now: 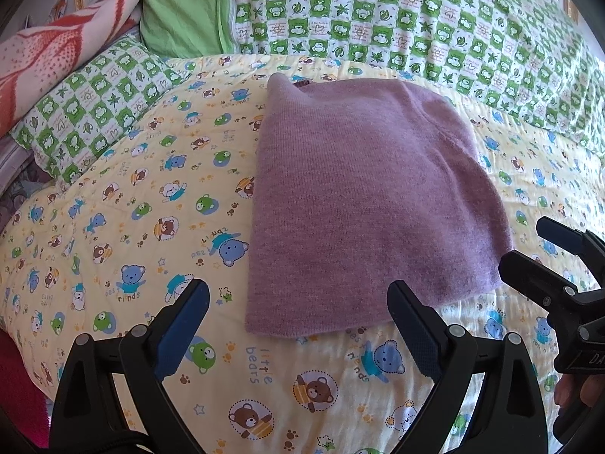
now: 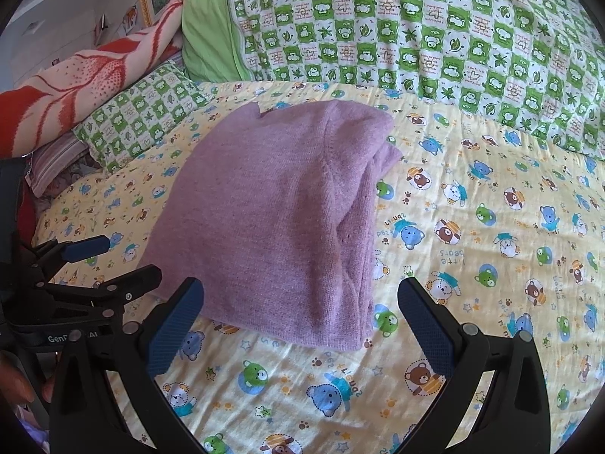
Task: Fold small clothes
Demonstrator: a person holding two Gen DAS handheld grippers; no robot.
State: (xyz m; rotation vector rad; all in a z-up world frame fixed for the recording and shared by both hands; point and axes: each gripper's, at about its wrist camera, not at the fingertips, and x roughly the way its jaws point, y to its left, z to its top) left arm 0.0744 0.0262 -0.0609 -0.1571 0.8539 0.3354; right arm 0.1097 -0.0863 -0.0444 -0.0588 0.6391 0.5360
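A purple knit garment [image 1: 359,196] lies folded into a flat rectangle on the yellow bear-print quilt [image 1: 132,208]. It also shows in the right wrist view [image 2: 272,219], with its stacked folded edges on the right side. My left gripper [image 1: 298,295] is open and empty, just short of the garment's near edge. My right gripper [image 2: 300,295] is open and empty, over the garment's near right corner. The right gripper also shows at the right of the left wrist view [image 1: 529,246], and the left gripper shows at the left of the right wrist view [image 2: 121,257].
A green checkered blanket [image 1: 416,19] runs along the back of the bed. A matching pillow [image 1: 87,106] and a red and pink blanket [image 1: 49,56] lie at the back left. Yellow quilt [image 2: 491,227] surrounds the garment on all sides.
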